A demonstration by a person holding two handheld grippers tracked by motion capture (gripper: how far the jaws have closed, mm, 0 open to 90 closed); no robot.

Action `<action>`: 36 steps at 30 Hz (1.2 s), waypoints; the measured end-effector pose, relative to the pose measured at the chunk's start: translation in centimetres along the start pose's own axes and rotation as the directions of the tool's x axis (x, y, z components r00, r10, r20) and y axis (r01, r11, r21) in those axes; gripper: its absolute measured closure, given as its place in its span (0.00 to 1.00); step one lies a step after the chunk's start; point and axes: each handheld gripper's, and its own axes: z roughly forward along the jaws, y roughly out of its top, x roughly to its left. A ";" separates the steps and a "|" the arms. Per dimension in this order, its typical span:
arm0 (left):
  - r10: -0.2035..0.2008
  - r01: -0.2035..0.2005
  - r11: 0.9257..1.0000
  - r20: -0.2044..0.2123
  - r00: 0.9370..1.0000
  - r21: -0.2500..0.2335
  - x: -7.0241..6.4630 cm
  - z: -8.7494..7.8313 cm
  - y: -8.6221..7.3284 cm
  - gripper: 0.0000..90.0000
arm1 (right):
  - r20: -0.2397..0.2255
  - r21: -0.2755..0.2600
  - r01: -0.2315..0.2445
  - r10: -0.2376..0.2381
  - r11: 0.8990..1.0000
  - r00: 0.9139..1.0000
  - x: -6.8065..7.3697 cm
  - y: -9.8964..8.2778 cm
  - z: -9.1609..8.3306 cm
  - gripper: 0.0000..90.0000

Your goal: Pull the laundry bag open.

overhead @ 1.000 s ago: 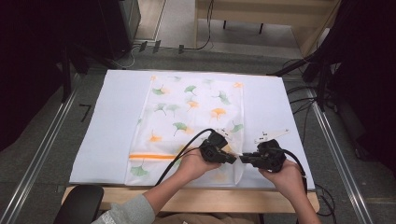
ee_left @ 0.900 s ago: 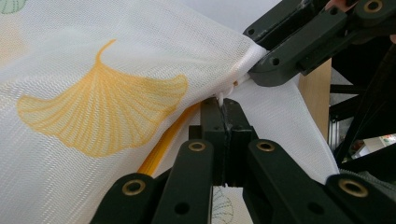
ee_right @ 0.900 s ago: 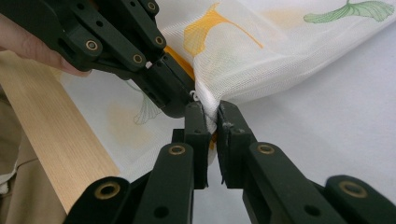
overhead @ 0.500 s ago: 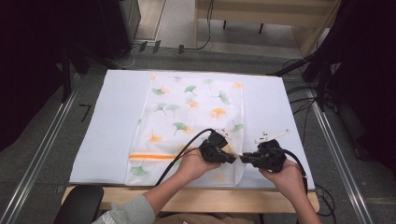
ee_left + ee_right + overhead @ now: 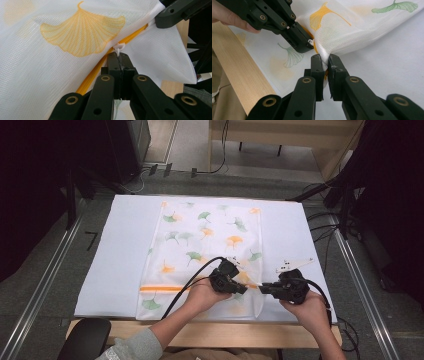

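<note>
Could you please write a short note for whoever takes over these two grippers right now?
Left gripper: shut on the white zipper pull of the mesh bag, on the orange zipper.
Right gripper: shut on the bag's edge at the zipper's end, beside the left one.
Bag: lies flat on the white table cover, the pinched corner lifted a little near the table's front edge.
Done: both grips are set.
Left: probably draw the pull along the zipper while the right gripper holds the edge; whether that opens or closes the bag I cannot tell.
</note>
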 end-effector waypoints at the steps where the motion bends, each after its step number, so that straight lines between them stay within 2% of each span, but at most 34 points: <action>1: 0.000 0.000 1.000 -0.002 1.000 0.003 0.0 0.0 0.0 1.00 | 0.001 0.001 0.001 -0.001 1.000 1.000 0.0 0.0 0.0 0.95; 25: -0.005 0.005 1.000 0.001 1.000 0.013 0.5 0.0 -0.2 1.00 | -0.004 0.002 0.000 0.000 1.000 1.000 0.0 0.0 0.0 0.95; 36: -0.042 0.042 0.999 -0.021 0.999 0.022 1.7 -0.9 -1.8 1.00 | -0.004 0.004 0.003 -0.003 1.000 1.000 -0.1 0.0 0.0 0.95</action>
